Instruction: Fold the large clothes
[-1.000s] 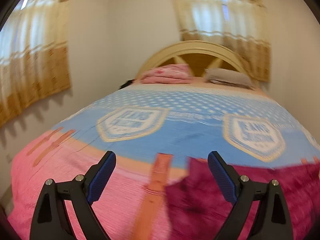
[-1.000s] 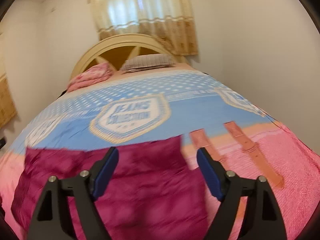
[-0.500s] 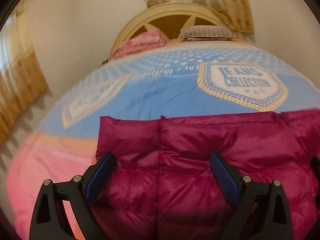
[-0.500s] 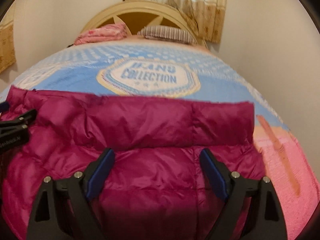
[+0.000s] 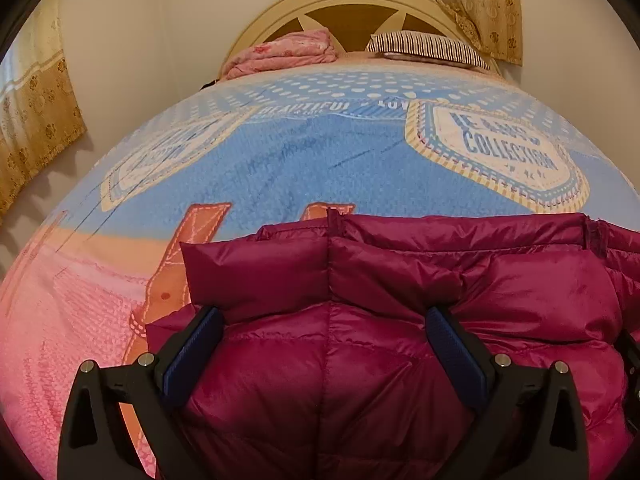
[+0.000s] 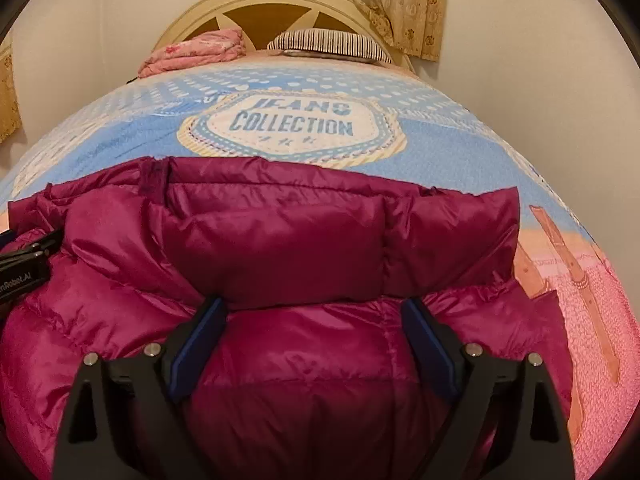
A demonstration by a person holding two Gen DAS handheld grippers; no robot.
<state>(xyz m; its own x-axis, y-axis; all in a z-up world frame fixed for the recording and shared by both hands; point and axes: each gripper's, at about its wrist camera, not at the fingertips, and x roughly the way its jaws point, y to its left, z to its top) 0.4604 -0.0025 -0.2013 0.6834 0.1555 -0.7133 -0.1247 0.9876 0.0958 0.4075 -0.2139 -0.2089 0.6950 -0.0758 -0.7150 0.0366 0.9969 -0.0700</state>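
A magenta puffer jacket (image 5: 400, 272) lies spread on the bed, its far edge turned back in a thick padded band (image 6: 280, 232). My left gripper (image 5: 322, 314) points down at the jacket's left part. Its jaws are opening, with quilted fabric bulging between the blue pads (image 5: 192, 352), which do not clamp it. My right gripper (image 6: 313, 302) stands open over the jacket's right part, just below the folded band. The left gripper's black body shows at the left edge of the right wrist view (image 6: 24, 268).
The jacket rests on a blue and pink bedspread (image 5: 300, 168) printed with "Jeans Collection" badges. At the head of the bed are a folded pink blanket (image 5: 284, 52), a striped pillow (image 5: 424, 48) and a cream headboard (image 6: 264, 0). Curtains hang behind and at left.
Both grippers came down and forward onto the jacket, which now fills the lower half of each view. The left jaws stand slightly wider. Little shifted in the last half second.
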